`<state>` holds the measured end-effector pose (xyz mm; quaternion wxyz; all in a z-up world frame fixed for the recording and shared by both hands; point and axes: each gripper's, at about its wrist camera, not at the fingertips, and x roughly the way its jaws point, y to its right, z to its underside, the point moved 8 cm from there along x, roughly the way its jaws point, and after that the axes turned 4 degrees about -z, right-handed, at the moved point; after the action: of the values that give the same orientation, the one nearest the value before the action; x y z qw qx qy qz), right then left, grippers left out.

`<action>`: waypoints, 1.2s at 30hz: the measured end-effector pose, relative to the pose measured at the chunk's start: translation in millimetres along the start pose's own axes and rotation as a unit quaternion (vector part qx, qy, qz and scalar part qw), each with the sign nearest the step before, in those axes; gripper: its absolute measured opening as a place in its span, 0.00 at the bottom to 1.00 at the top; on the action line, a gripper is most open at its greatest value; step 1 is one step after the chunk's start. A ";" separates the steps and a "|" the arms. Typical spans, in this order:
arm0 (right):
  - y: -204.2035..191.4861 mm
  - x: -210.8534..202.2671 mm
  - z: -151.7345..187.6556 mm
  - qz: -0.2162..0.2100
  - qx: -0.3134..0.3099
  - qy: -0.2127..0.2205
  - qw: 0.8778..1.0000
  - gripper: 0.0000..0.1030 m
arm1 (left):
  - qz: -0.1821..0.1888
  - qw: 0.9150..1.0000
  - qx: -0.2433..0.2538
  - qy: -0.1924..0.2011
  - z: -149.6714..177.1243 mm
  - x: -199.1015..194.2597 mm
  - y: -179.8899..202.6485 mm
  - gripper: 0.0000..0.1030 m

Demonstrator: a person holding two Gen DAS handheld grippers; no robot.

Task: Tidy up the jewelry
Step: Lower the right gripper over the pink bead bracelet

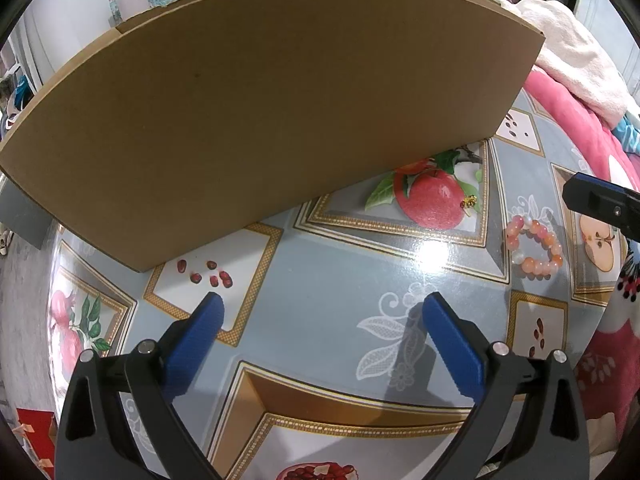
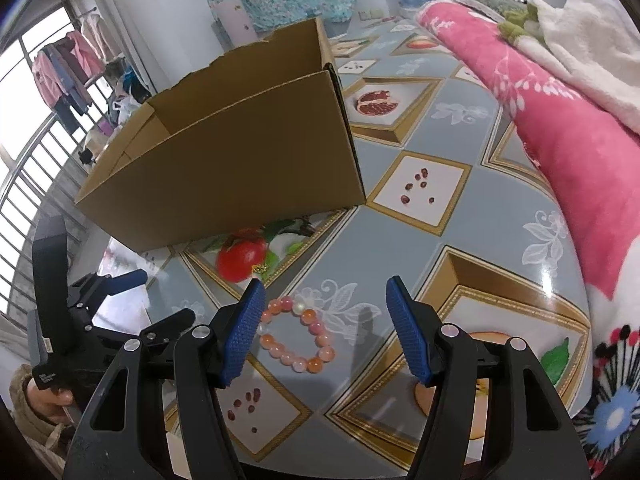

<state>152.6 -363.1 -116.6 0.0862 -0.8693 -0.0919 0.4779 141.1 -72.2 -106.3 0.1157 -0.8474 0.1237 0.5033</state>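
Note:
A pink and orange bead bracelet [image 2: 298, 336] lies flat on the patterned table, just in front of my right gripper [image 2: 326, 290], nearer its left finger. It also shows at the right of the left wrist view [image 1: 534, 246]. A small gold piece [image 1: 469, 202] lies on the printed apple; it also shows in the right wrist view [image 2: 260, 268]. An open brown cardboard box [image 2: 240, 152] stands behind them, and fills the left wrist view [image 1: 260, 100]. My left gripper [image 1: 322, 306] is open and empty above the table. My right gripper is open and empty.
The glossy table [image 2: 460, 132] has a fruit-print cover. A pink and white blanket [image 2: 560, 92] lies along its right side. The left gripper [image 2: 132, 280] shows at the left of the right wrist view. A window with railings [image 2: 24, 140] is at far left.

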 end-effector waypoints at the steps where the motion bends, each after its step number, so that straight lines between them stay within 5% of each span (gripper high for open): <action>1: 1.0 0.2 0.8 0.001 0.000 -0.003 1.000 0.58 | 0.000 1.000 0.000 0.000 -0.7 -0.4 0.5 0.95; 32: 11.0 5.9 17.2 0.035 -0.018 -0.042 0.998 0.58 | 0.000 1.000 0.001 0.000 -2.2 0.9 2.1 0.95; 36: 8.2 7.6 17.7 0.035 -0.028 -0.044 0.998 0.50 | 0.000 1.000 0.001 0.001 -2.3 0.9 2.2 0.95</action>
<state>142.3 -368.0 -134.2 0.0410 -0.8520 -0.0787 0.5160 142.7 -75.1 -106.2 0.1165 -0.8476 0.1246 0.5024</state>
